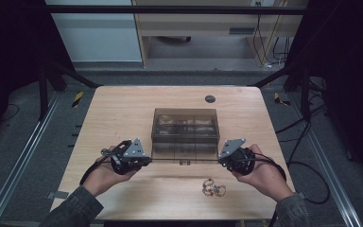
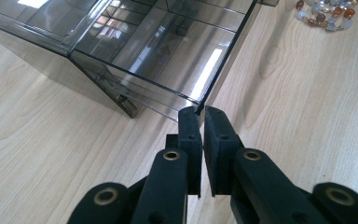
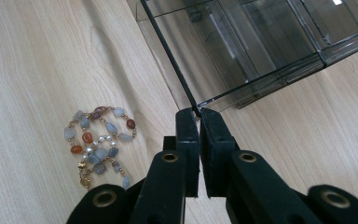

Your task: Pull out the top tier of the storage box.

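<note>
A smoke-tinted transparent organiser box (image 1: 185, 125) is seen at the middle of the counter (image 1: 118, 113). Its hinged lid (image 1: 184, 151) is folded out toward the person and held roughly level above the counter surface. Inner partitions forming several compartments are visible through the clear walls; what lies inside them cannot be told.

The lid's front corners are gripped from both sides. In the left gripper view, the left hand-held gripper (image 2: 199, 114) is closed almost fully, with the thin corner edge of the lid (image 2: 168, 51) pinched between its two black jaws. In the right gripper view, the right hand-held gripper (image 3: 196, 113) is likewise nearly shut, with the opposite corner of the lid (image 3: 177, 74) clamped between its jaws. In the high view, the left hand-held gripper (image 1: 147, 161) and right hand-held gripper (image 1: 221, 161) are seen at the lid's two near corners, each carried in a hand entering from the bottom edge.

A beaded bracelet (image 1: 212, 188) with pale blue, orange and pearl-like beads is noted lying loosely coiled on the counter, near the person's edge, just in front of the lid and closer to the right hand-held gripper. It is apart from both the box and the jaws.

A small dark round cap (image 1: 210, 99) is set in the counter beyond the box.
</note>
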The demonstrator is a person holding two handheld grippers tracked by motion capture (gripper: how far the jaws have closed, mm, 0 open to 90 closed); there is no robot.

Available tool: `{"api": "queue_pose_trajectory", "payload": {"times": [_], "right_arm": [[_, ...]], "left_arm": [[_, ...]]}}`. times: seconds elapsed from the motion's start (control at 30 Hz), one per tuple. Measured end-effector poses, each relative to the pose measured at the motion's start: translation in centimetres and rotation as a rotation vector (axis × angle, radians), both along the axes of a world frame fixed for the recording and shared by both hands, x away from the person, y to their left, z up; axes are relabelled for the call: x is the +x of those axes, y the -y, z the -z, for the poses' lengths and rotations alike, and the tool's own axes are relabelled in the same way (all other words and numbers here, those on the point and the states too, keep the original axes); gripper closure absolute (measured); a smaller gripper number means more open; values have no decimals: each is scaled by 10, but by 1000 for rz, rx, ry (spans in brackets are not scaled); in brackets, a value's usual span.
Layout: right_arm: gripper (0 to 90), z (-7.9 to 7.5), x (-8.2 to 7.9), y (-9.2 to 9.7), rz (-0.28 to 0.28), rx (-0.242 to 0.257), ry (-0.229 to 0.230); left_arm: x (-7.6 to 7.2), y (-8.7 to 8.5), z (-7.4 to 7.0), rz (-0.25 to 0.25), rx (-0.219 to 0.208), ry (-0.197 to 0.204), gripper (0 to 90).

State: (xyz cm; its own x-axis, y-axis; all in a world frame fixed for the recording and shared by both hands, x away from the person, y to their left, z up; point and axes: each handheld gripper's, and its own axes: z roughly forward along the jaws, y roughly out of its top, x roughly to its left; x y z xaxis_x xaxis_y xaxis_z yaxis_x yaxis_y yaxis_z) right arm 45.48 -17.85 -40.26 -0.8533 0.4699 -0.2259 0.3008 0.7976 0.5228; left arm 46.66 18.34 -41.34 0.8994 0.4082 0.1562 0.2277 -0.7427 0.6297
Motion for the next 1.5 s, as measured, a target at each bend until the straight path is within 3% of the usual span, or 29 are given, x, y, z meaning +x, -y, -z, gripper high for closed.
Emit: {"api": "queue_pose_trajectory", "payload": {"times": [0.13,0.27,0.33,0.9,1.07,1.17,1.27,1.37,1.5], "right_arm": [[872,0,-2,0,1,-5,3],[872,1,-3,0,-4,-3,1],[872,1,-4,0,-3,-4,2],[850,5,-5,2,1,10,-3],[682,8,-6,7,51,18,7],[619,11,-10,12,77,37,-5],[565,13,-15,14,103,53,-14],[480,18,-22,14,137,73,-43],[451,25,-31,11,156,76,-78]], "left_arm": [[-3,0,0,-6,13,-5,859],[-3,0,1,2,-4,0,859],[-4,-1,0,-1,12,-5,859],[-6,-2,5,-1,-23,4,839],[-9,-9,9,-45,-52,47,612],[-10,-15,16,-75,-93,71,410],[-13,-22,27,-137,-152,77,261],[-14,-31,39,-178,-184,91,168],[-11,-42,54,-221,-226,104,95]]}}
